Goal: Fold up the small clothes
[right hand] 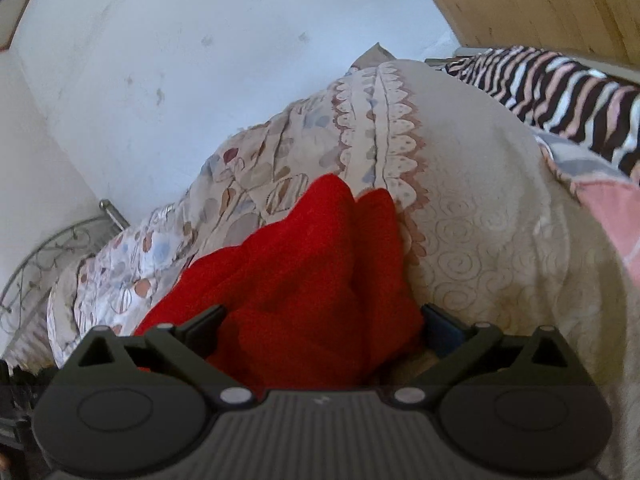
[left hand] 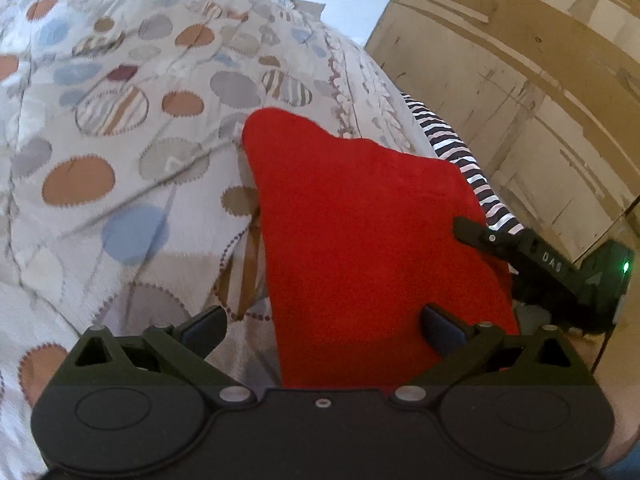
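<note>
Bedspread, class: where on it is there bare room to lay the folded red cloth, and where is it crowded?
Free: the patterned bedspread left of the red cloth, toward the wall, and the swirl-stitched patch between the cloth and the striped fabric. Crowded: the near edge, where both open tongs straddle the cloth.

Both wrist views close, angled down, sharing red cloth (left hand: 360, 220)
</note>
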Tool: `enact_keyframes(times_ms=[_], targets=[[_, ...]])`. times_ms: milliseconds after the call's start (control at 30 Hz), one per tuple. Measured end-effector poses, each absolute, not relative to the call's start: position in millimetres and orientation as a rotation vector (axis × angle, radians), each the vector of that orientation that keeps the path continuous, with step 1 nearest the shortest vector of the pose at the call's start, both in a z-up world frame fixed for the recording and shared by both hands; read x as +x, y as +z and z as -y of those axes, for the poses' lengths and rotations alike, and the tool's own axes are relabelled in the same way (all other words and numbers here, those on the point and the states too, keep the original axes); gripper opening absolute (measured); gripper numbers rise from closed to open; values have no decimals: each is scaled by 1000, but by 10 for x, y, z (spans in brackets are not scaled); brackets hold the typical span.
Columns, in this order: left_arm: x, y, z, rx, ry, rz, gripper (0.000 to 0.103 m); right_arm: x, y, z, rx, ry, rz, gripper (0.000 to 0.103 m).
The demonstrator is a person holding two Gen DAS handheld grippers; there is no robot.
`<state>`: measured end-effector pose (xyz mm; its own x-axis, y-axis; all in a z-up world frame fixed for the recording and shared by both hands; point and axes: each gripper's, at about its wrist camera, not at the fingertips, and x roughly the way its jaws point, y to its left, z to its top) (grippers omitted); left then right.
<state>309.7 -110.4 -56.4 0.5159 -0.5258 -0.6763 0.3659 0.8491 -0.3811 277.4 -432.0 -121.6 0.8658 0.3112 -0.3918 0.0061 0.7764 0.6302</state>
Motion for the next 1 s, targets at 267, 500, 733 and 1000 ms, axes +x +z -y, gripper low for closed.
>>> enact_keyframes(times_ms=[267,500,733,1000], targets=[[3076,-569,1139,-185,-537,-867,102,2716,-1267,4292,646,163,-462,101],[3070,-552,1151,-168,-538,-860,102,2711,-1292,4304,652,167,-453,101],[3077,-557,1147,-173,-545,-864,102,2710,-1301,4299,654,168,-447,101],[3132,-569,1137,-171,-567,-888,102,2708,-1307,4298,653,167,-445,101]])
